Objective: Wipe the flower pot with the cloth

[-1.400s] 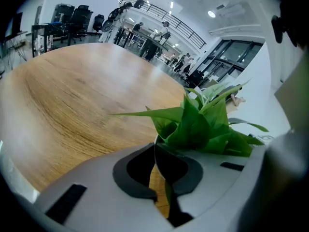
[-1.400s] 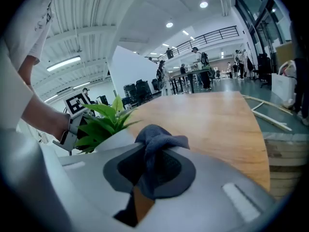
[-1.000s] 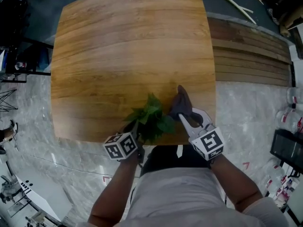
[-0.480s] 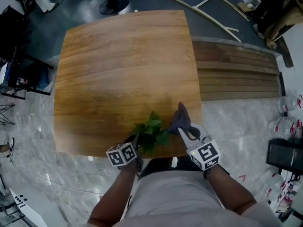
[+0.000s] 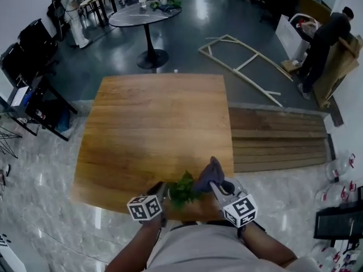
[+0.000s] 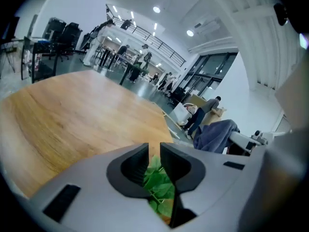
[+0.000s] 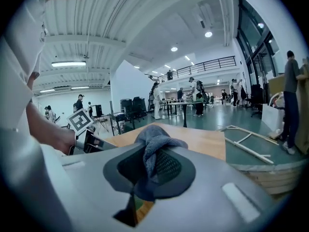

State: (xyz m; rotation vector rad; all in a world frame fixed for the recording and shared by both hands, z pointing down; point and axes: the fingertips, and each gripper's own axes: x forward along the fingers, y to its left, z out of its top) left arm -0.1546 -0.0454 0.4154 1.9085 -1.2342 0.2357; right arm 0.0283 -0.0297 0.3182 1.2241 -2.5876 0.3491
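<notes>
A small green plant [image 5: 182,188] stands at the near edge of the wooden table [image 5: 153,123]; its leaves hide the flower pot. My left gripper [image 5: 163,188] is just left of the plant. Its jaws are opening, a narrow gap shows between them, and only the leaves [image 6: 157,185] appear below through that gap in the left gripper view. My right gripper [image 5: 216,185] sits right of the plant and is shut on a grey-blue cloth [image 5: 210,174]. In the right gripper view the cloth [image 7: 153,141] bunches up over the jaws.
A stack of wooden planks [image 5: 278,137] lies right of the table. Beyond are a round table [image 5: 144,16], a pale frame on the floor [image 5: 244,55], a person [image 5: 326,35] bent over boxes, dark chairs [image 5: 34,50] at left and plastic bottles [image 5: 340,171] at right.
The head view has pulled back and tipped up, so the table looks smaller and the room beyond shows. Both grippers stay beside the plant, the cloth still in the right one.
</notes>
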